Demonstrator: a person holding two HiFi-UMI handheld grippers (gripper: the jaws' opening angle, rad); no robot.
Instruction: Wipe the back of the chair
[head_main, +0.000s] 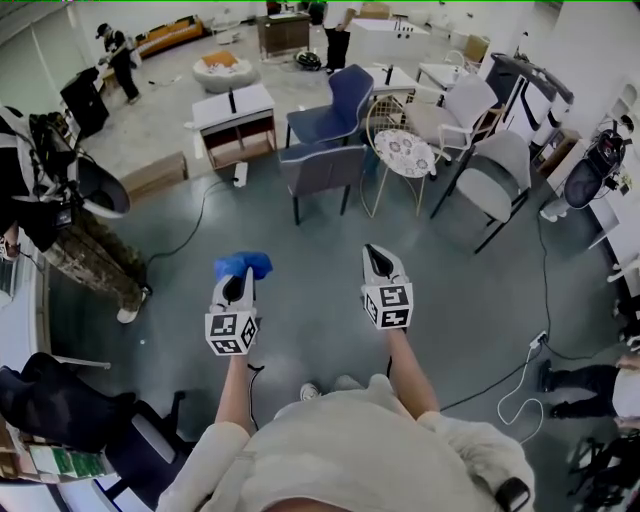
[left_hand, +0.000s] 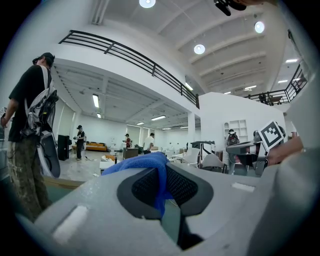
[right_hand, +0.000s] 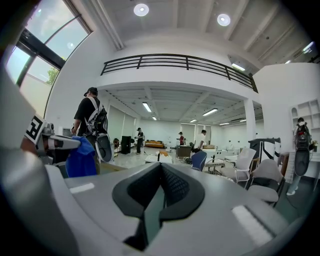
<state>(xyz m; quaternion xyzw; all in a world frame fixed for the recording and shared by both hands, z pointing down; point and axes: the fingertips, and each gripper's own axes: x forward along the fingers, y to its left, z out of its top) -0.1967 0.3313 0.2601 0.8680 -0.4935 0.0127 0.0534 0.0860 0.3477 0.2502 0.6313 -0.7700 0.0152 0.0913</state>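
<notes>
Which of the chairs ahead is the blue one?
The chair with the curved blue back, standing just behind the dark grey chair. The chairs to its right are pale grey or white.

Round ceiling lights (right_hand: 141, 9) and a big window (right_hand: 40, 45) make the room bright, but picture edges bend and go dark.

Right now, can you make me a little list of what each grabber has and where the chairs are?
left gripper: shut on the blue cloth
right gripper: shut, holding nothing
chairs: dark grey chair nearest ahead, blue chair behind it
wiping: not yet begun; cloth apart from every chair
</notes>
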